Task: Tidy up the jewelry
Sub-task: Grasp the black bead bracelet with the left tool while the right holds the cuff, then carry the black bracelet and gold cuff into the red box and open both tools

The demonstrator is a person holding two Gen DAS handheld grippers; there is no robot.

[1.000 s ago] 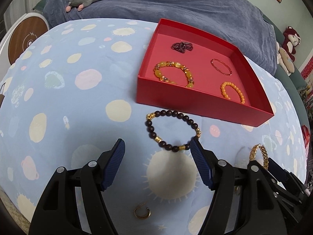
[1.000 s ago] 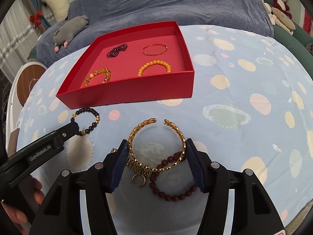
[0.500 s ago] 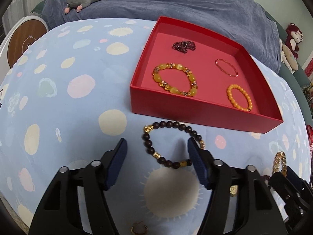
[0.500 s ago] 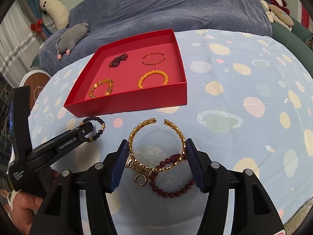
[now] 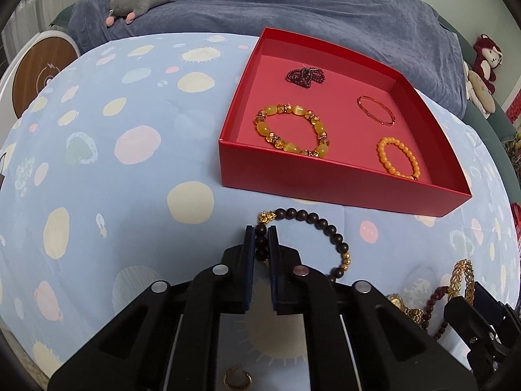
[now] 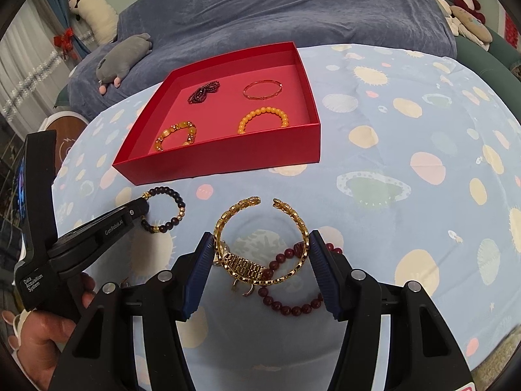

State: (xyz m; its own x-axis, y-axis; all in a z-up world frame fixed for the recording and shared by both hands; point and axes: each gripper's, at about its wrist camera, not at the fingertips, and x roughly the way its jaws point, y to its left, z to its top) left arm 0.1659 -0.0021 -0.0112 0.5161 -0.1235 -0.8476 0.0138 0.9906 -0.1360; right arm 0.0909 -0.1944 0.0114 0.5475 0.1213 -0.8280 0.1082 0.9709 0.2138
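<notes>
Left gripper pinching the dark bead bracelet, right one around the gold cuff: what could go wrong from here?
The left gripper pinches only one side of the dark bead bracelet, so it may swing and snag the red box wall. The right gripper, open around the gold cuff, could drag the overlapping dark red bead bracelet.

Four bracelets lie in the box (image 5: 342,189) on the bench (image 5: 114,195). In front of it lies a bead bracelet (image 5: 312,224), with a chain bracelet (image 6: 260,238) to its right.
</notes>
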